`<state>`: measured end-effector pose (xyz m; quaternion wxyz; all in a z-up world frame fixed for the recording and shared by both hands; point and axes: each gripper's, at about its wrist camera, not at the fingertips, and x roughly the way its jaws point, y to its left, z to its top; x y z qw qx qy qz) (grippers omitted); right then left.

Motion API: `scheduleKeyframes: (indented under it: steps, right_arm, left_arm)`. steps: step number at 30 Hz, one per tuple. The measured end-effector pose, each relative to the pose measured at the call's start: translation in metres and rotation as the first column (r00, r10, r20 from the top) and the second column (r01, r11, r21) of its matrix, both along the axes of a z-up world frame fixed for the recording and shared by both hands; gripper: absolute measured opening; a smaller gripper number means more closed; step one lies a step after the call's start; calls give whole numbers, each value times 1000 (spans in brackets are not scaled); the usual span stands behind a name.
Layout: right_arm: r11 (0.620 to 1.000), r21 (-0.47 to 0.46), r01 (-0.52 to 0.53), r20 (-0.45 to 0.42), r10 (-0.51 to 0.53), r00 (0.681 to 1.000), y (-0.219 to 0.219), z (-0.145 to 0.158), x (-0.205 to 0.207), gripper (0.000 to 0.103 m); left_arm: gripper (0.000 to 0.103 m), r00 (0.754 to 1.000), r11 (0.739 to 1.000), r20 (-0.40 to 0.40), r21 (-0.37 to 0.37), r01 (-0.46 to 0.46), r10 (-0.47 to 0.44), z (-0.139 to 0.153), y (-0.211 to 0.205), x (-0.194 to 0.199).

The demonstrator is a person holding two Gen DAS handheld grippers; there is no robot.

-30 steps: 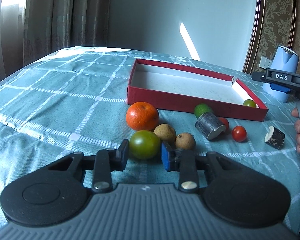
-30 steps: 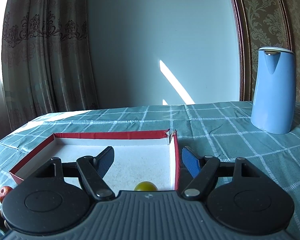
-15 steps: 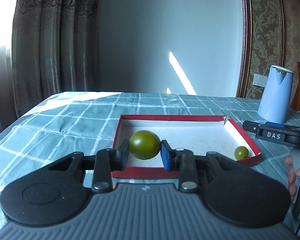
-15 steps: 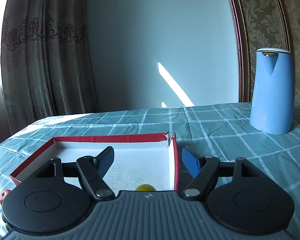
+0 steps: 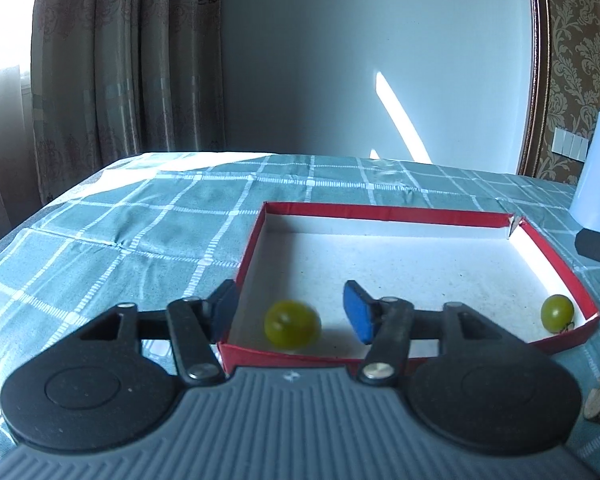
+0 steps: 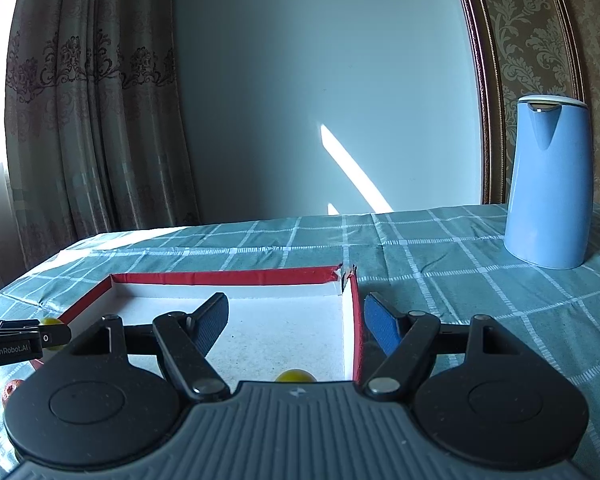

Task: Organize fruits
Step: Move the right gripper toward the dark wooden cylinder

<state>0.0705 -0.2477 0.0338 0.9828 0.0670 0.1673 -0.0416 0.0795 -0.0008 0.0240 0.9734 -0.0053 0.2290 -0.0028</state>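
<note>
1. Over the near left corner of the shallow red cardboard box with a white floor (image 5: 388, 213), the left gripper (image 5: 290, 310) has its jaws opening, and the round green tomato (image 5: 292, 324) sits between them with neither pad touching it. It looks blurred, so it may be rolling; it could run across the floor or bump the near wall.
2. A smaller green tomato (image 5: 557, 312) lies in the box's near right corner, well apart; a rolling fruit could knock it.
3. The left gripper's left finger (image 5: 224, 310) hangs outside the left wall, so pulling back carelessly could snag and drag the light box.
4. The right gripper (image 6: 296, 322) hovers wide and empty over the box's right wall.
</note>
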Motion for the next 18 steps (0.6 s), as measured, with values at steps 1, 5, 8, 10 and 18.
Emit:
scheduleKeyframes:
  steps: [1,5,8,10,18]
  right_arm:
    - [1000,0,0,-1,0,1000,0,0,0,75]
    - [1000,-1,0,3,0,1000,0,0,-1,75]
    - [1000,9,-2,22,1,1000,-1,2,-3,75]
    - [1000,14,-4,47,4,999,-1,3,-7,75]
    - [1000,15,-1,123,-1,992,-4,4,-31,75]
  left_arm:
    - [65,1000,1000,16,0,-6,6,1,1,-4]
    - [76,997,1000,78,-24,-4,6,11,15,-31]
    - [89,992,998,115,-46,-52,57,7,31,-57]
    - [91,988,996,132,-50,-76,82,1,41,-68]
    - [103,980,978,117,-155,-141,160,-9,70,-86]
